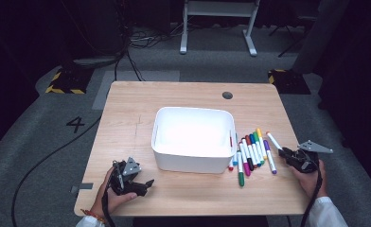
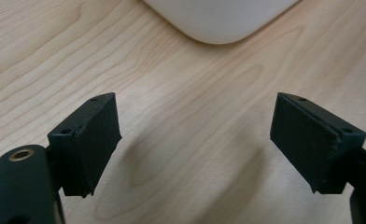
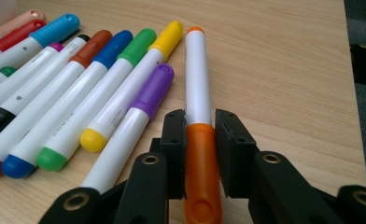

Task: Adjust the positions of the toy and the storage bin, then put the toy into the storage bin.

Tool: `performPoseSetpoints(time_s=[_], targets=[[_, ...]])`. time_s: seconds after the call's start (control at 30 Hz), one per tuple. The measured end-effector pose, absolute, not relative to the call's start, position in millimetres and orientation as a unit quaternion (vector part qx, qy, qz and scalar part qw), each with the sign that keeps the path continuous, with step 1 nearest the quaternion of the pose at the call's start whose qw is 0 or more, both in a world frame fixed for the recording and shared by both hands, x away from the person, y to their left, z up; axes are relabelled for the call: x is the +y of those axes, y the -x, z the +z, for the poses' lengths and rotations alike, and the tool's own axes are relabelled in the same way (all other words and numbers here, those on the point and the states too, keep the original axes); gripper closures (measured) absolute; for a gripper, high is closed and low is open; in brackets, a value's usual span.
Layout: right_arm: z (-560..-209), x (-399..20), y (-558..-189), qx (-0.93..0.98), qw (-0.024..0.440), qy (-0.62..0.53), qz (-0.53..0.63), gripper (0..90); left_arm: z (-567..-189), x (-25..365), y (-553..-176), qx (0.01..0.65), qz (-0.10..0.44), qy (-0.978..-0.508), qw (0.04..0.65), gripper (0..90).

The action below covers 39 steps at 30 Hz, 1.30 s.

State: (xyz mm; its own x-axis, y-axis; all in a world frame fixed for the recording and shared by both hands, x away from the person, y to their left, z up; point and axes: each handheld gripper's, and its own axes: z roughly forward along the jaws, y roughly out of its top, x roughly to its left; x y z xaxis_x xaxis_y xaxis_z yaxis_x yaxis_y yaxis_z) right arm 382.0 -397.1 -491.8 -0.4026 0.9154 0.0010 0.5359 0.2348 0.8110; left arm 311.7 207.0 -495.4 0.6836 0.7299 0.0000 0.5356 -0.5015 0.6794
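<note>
Your right tongs (image 3: pixel 200 130) are clenched on the orange marker (image 3: pixel 197 93), whose long axis runs toward 11 o'clock on the surface (image 1: pixel 183 198); the white bin (image 1: pixel 193 137) lies at 9 o'clock. Your left tongs (image 2: pixel 195 140) hang released, empty. The bin's inside is washed out.

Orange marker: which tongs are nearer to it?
Right. The right tongs are shut on the orange marker, right of the white bin. The left tongs sit open across the table, left of the bin.

A light wooden table (image 1: pixel 127 109) stands on grey carpet (image 1: pixel 41 127) in a dark room, a white frame (image 1: pixel 219 23) behind.
</note>
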Motion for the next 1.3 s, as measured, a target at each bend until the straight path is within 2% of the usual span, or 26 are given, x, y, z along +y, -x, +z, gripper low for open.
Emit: performPoseSetpoints(time_s=[0.2,0.47,1.13,1.3], targets=[[-487.7,-398.7,-380.9,0.743,0.253,-0.483,0.389,74.5,-502.7,212.4,-314.7,0.373,0.127,-0.852,0.345,15.5],[-478.2,-399.3,-376.7,0.737,0.254,-0.477,0.406,74.4,-502.9,211.1,-316.2,0.377,0.132,-0.851,0.341,14.4],[-419.9,-362.9,-371.5,0.759,0.243,-0.393,0.458,74.4,-502.9,209.6,-318.0,0.382,0.136,-0.849,0.339,14.5],[-394.5,-350.5,-369.5,0.761,0.240,-0.366,0.478,74.5,-502.9,209.3,-317.5,0.384,0.139,-0.848,0.339,14.6]])
